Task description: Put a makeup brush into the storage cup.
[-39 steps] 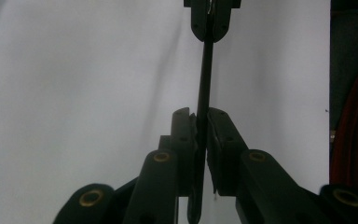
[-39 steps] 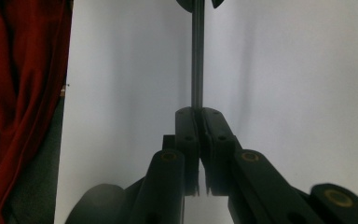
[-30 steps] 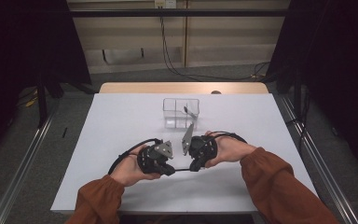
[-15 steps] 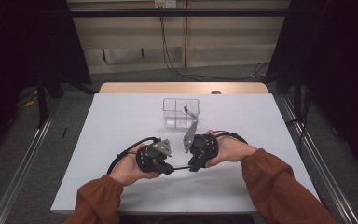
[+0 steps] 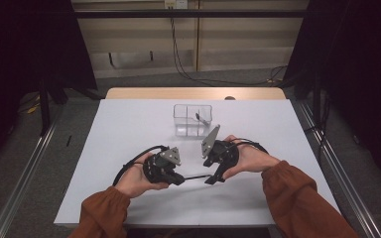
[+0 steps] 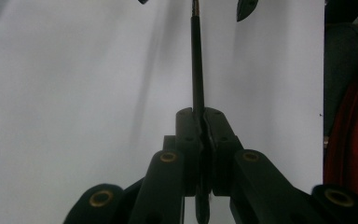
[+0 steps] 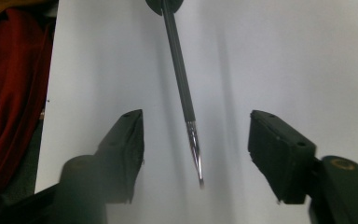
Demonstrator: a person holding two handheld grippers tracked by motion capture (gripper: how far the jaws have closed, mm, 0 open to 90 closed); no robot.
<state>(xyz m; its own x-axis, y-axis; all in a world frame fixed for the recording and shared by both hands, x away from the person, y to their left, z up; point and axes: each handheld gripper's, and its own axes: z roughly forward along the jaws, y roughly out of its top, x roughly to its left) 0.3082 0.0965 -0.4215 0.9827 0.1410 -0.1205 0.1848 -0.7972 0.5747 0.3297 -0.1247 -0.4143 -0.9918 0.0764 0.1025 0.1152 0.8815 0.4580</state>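
Slim black pen with bare metal tip [image 7: 186, 100]: rigid, light, slippery, best gripped mid-barrel; clamped at its rear between left gripper [image 6: 200, 122] jaws, tip free between right gripper [image 7: 196, 140] jaws, just opening.

White tabletop [image 5: 129, 129] with a wooden edge [image 5: 193, 93] at 12 o'clock. Toward 12 o'clock of centre, a clear plastic box [image 5: 192, 119] split into compartments, something small and dark inside. Beyond, black cables [image 5: 188, 69] hanging down the wall.

One pen [image 5: 197, 177], one clear box [image 5: 192, 119], two claws: left claw [image 5: 181, 180], right claw [image 5: 212, 179].
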